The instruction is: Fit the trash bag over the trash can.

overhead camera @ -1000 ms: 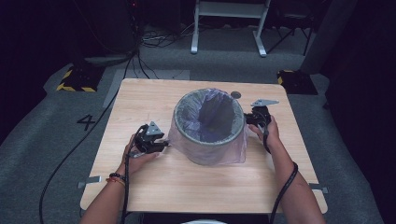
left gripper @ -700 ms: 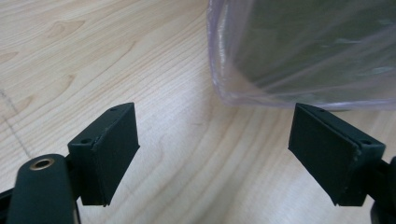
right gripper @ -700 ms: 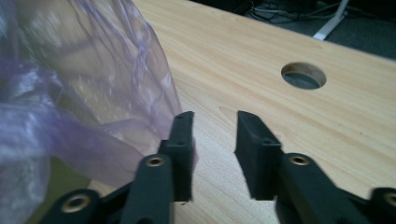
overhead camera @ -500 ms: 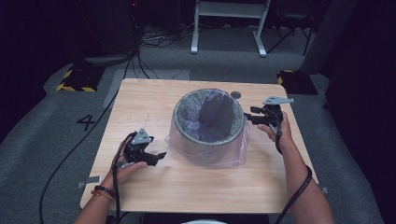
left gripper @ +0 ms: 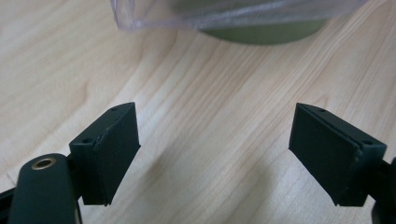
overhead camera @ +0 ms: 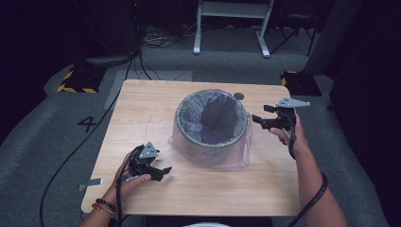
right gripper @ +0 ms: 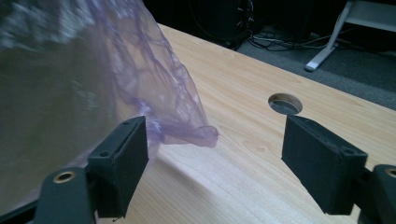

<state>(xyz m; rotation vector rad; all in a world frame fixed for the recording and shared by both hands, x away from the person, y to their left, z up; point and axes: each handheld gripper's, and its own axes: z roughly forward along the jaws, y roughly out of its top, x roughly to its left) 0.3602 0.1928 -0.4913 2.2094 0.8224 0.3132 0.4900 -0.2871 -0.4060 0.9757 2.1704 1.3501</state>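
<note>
Black grippers wide open, empty

Bin cut off at the top edge in the left gripper view; liner bag blurs out in the right gripper view.

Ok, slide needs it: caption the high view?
Both open grippers, left and right, flank a bag-lined bin on the table.

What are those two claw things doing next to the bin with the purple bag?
A person holds a gripper in each hand at a wooden table. A bin lined with a purple plastic bag stands in the middle. Both grippers' jaws have just been opening and hold nothing: the left gripper is near the table's front, the right gripper beside the bin's rim. The bag hangs loose over the bin's sides.
</note>
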